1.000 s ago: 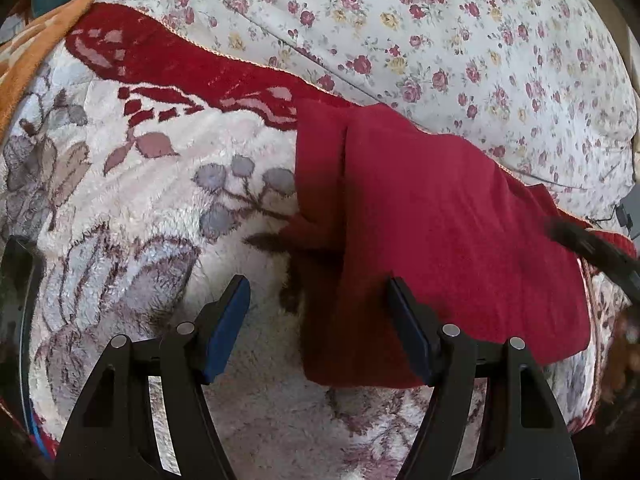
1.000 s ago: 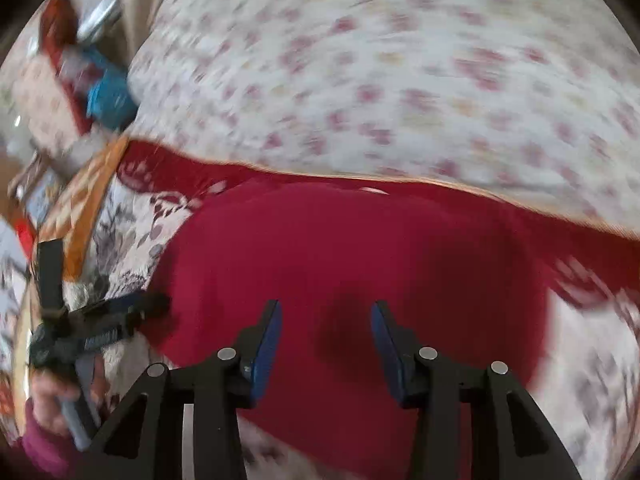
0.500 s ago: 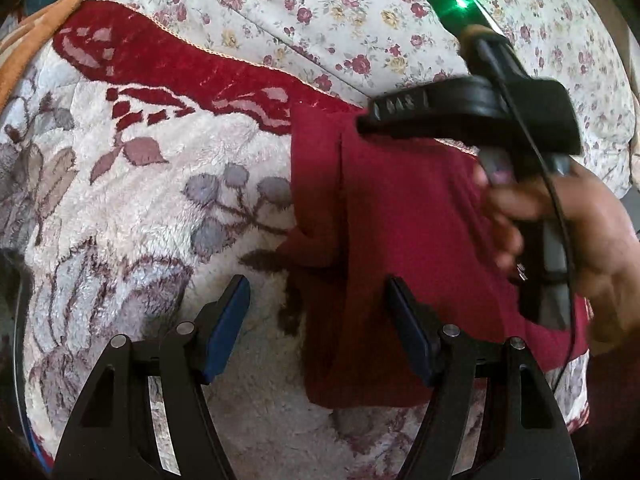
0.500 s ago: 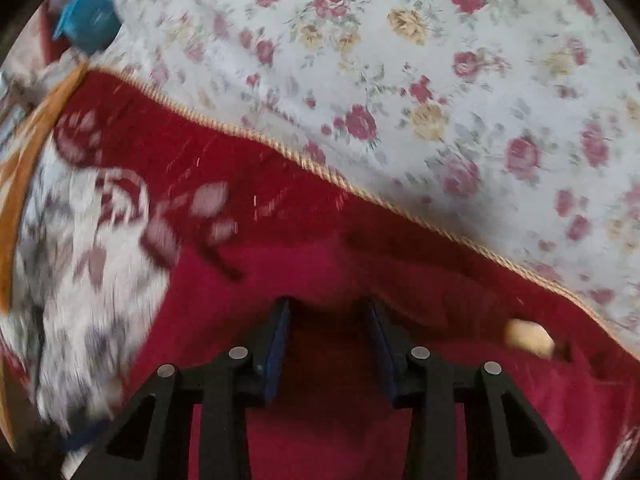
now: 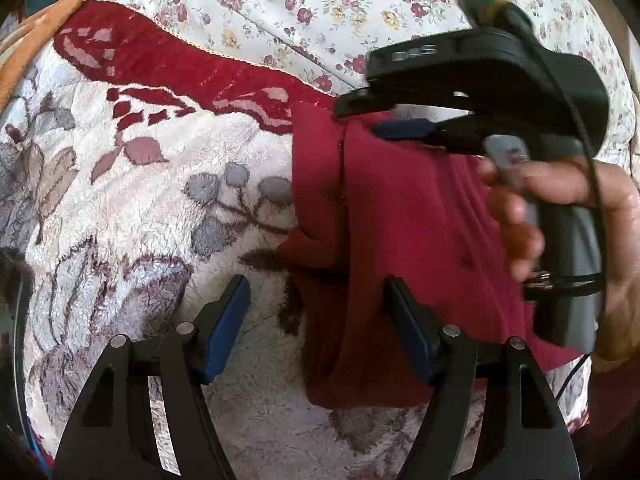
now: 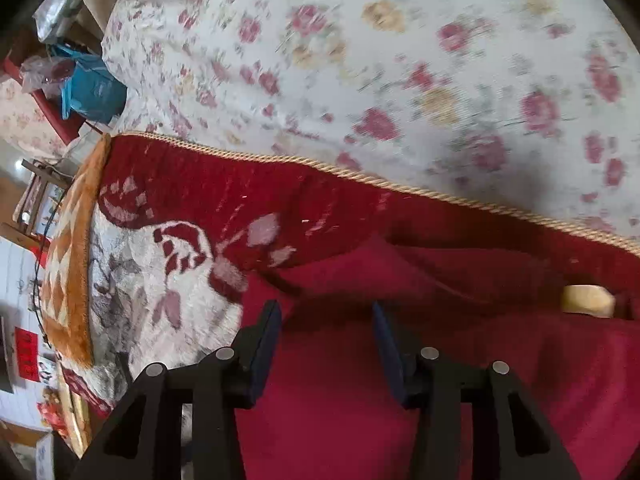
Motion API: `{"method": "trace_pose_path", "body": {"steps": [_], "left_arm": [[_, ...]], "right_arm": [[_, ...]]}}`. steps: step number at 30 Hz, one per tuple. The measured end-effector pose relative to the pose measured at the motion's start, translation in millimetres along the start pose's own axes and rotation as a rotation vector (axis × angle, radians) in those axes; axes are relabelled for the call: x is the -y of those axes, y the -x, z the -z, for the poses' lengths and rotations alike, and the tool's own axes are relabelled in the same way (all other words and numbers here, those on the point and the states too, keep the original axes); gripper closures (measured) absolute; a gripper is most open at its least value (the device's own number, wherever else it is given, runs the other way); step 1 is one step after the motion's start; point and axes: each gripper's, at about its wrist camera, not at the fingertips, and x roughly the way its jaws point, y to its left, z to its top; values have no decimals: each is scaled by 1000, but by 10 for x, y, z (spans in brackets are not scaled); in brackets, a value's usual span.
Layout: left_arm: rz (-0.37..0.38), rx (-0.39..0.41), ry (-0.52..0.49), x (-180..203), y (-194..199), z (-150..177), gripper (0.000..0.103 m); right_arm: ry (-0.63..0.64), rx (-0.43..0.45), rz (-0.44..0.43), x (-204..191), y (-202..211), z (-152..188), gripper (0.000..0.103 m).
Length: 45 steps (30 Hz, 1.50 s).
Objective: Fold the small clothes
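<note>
Red garment [image 5: 404, 216]: flat on floral blanket [image 5: 132, 200]. Your L gripper [image 5: 316, 320]: fingers wide, straddling its near-left edge. Your R gripper [image 6: 326, 344]: at far corner, jaws opening, cloth between.

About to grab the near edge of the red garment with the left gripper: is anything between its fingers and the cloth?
Nothing visible. The left gripper is open over the red garment, straddling its left edge.

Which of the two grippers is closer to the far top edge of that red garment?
Right. The right gripper reaches over the red garment at its far top edge, jaws opening. The left gripper hangs open at the garment's near lower corner.
</note>
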Motion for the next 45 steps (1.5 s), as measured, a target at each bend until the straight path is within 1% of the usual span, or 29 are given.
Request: {"method": "trace_pose_path", "body": {"steps": [1,2,4,5,6,8,10,15,18,21,22,23,24,25,27,29,31,32,33,34,36,38,41,42,43,44,45], "left_arm": [[-1,0,-1,5,-5,3,32],[-2,0,-2,11,-7,3,32],[-1,-1,-1,16,-10,1,32],[-1,-2,0,15,-12,-5,32],[0,-2,1,14,-13,-11,32],[-2,-1,0,18,-17,-15,32],[-4,1,-2,21,-20,-16,32],[-3,3,-1,20,-20,-10,32],[-1,2,-2,14,-20,-11,32],[2,3,1,9,-14,-9,32],[3,3,2,2,-9,-7,32],[2,2,3,3,-8,-7,32],[3,3,4,1,-3,-5,32],[4,3,5,-4,4,-3,32],[13,1,13,-23,18,6,32],[40,-5,40,-85,47,24,32],[85,-15,74,-163,95,47,32],[104,-21,86,-198,106,48,32],[123,-26,101,-236,108,42,32],[137,-29,120,-268,108,33,32],[148,-28,148,-293,107,25,32],[139,-25,141,-276,110,28,32],[120,-20,126,-222,98,25,31],[115,-18,124,-209,96,24,31],[114,-16,122,-195,93,20,28],[118,-14,120,-172,81,11,24],[121,-11,119,-142,66,1,24]], "right_arm": [[2,4,1,-48,-49,12,57],[27,13,23,-103,-94,25,57],[113,24,105,-246,-193,35,62],[148,34,136,-283,-195,53,68],[176,41,152,-321,-207,71,77],[220,45,168,-410,-233,99,79],[234,51,180,-438,-249,97,79],[194,66,134,-371,-225,79,79],[174,91,51,-328,-80,97,79],[169,91,3,-335,52,145,79],[160,80,-15,-329,95,176,78],[152,74,-26,-320,114,199,68],[143,71,-30,-312,131,226,52],[132,67,-33,-304,138,257,48],[122,56,-30,-295,123,291,47],[133,44,-9,-336,80,278,46],[147,26,4,-351,72,260,38],[156,5,6,-388,40,235,31],[164,-7,13,-418,16,215,27],[174,-16,30,-458,-14,196,26],[207,-30,96,-543,-112,161,25],[248,-36,191,-618,-251,152,24],[328,-23,276,-720,-373,211,24],[347,-14,285,-734,-375,240,27],[353,-5,291,-724,-359,252,32],[356,7,297,-696,-323,262,41],[352,15,286,-669,-284,263,48]]}}
